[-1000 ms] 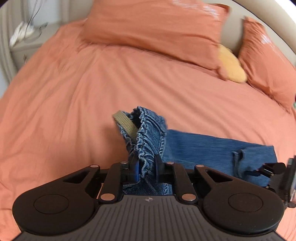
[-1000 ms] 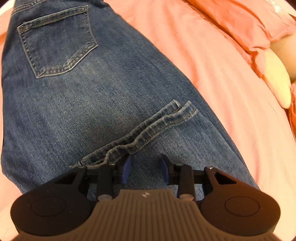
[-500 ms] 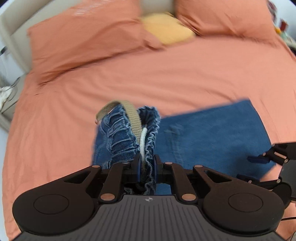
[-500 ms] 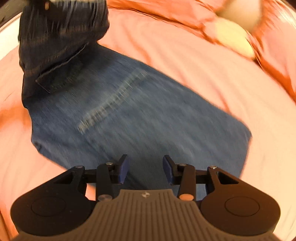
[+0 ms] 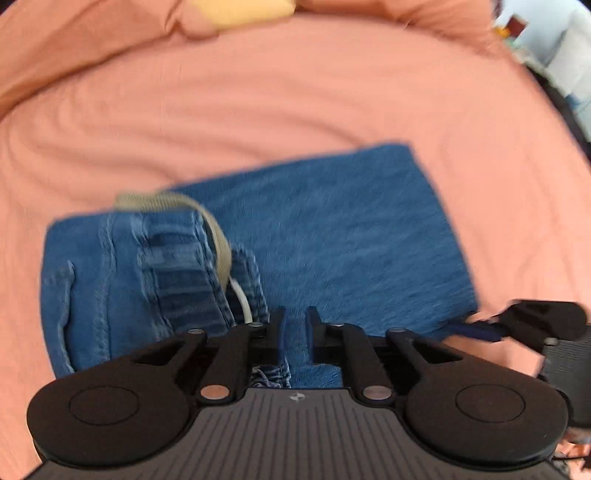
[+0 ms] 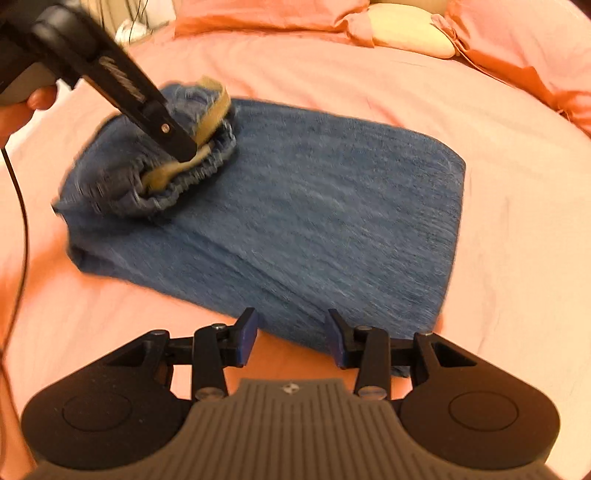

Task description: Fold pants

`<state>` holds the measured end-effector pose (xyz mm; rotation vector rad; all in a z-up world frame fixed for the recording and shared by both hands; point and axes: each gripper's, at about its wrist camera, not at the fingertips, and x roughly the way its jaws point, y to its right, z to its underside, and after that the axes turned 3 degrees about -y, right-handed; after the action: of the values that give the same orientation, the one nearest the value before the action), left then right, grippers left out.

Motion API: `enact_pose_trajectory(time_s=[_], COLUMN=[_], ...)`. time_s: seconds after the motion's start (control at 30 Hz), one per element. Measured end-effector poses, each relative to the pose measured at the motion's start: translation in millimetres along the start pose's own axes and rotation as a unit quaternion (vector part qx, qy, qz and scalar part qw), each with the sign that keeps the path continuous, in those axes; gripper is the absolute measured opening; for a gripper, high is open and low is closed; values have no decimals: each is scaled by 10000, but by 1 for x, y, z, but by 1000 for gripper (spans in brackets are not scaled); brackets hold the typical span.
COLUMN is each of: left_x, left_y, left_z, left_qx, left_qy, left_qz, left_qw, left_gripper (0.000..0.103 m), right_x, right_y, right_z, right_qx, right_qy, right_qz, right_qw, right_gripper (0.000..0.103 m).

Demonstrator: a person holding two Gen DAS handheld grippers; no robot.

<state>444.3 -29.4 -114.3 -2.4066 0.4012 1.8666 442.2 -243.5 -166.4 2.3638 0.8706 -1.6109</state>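
Blue denim pants lie folded into a rough rectangle on the orange bed; they also show in the left wrist view. The elastic waistband with its tan belt is bunched on the left part of the fold. My left gripper is nearly closed on a strip of waistband denim and holds it low over the fold; it also appears in the right wrist view. My right gripper is open and empty at the near edge of the pants, and shows in the left wrist view.
The orange bedspread surrounds the pants. Orange pillows and a yellow cushion lie at the head of the bed. A nightstand with white items stands beyond the bed's left side.
My left gripper has carried the waistband over and down onto the folded legs. My right gripper has let go, pulled back to the near edge and stands open.
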Motion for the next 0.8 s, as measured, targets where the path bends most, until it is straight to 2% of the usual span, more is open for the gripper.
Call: enact_pose_trajectory(time_s=[0.07,0.17,0.27,0.37,0.57,0.8], left_x=[-21,-40,-49,-47,-33,-18], left_y=[-11,-38,-74,-113,-174,-204], left_z=[4,10,22,38,68,84], left_qx=[45,4,-181,-460,-793,-1048], left_qy=[226,471,699,769,776,811], left_qz=[23,-285,-545,-631,-545,-106], left_qw=[9997,9985,9959,9940,9923,9911], left_gripper=[22,25,25,25,25,25], right_x=[-2,-10,-8,7,54,105], right_y=[-1,-11,-22,-33,-44,-45], right_z=[-8,-30,-55,-80,-116,-137], right_qx=[236,533,844,1137,1773,2372], right_qy=[142,390,548,629,569,288], right_qz=[-254,-569,-947,-1194,-1367,-1504], right_qw=[9993,9962,9904,9843,9730,9593], right_gripper=[38,35,33,33,37,48])
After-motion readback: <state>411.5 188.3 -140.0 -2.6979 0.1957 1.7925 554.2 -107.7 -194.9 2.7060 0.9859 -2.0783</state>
